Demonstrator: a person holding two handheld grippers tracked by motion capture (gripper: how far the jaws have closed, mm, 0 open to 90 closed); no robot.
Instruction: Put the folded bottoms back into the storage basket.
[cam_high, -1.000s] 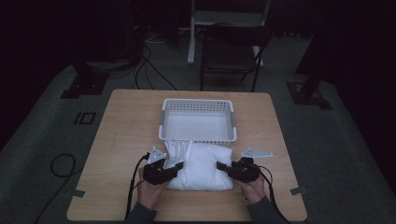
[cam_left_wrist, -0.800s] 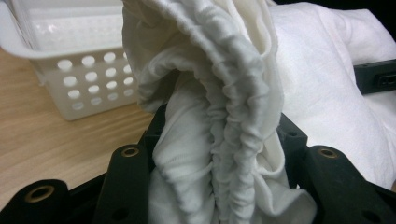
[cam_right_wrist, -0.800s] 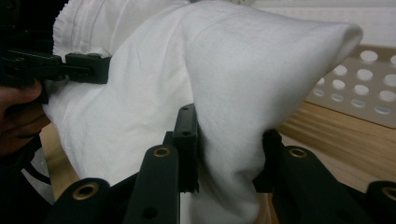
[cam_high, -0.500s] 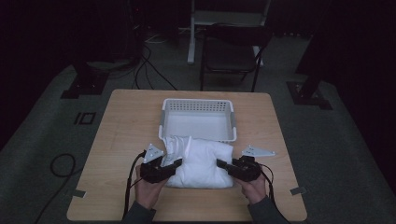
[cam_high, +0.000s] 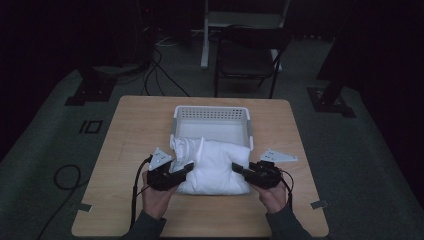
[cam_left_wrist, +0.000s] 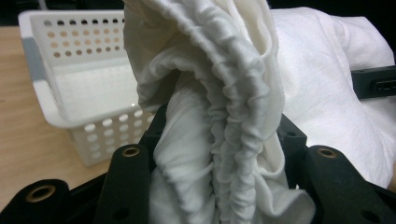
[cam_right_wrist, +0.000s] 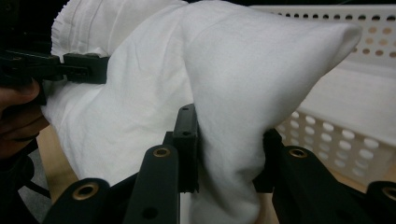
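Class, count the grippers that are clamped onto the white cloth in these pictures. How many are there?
2. The left gripper pinches the gathered left edge of the white cloth; the right gripper pinches its right edge, near the basket.

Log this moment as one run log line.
left claw: shut on white cloth | right claw: shut on white cloth | cloth: bunched, beside white basket | basket: empty

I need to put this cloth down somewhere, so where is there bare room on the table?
Bare wood lies left of the basket out to the table edge, right of it too, and along the near edge between the forearms. The basket's inside also looks free. It is crowded just before the basket, where both hand-held grippers pinch the cloth.
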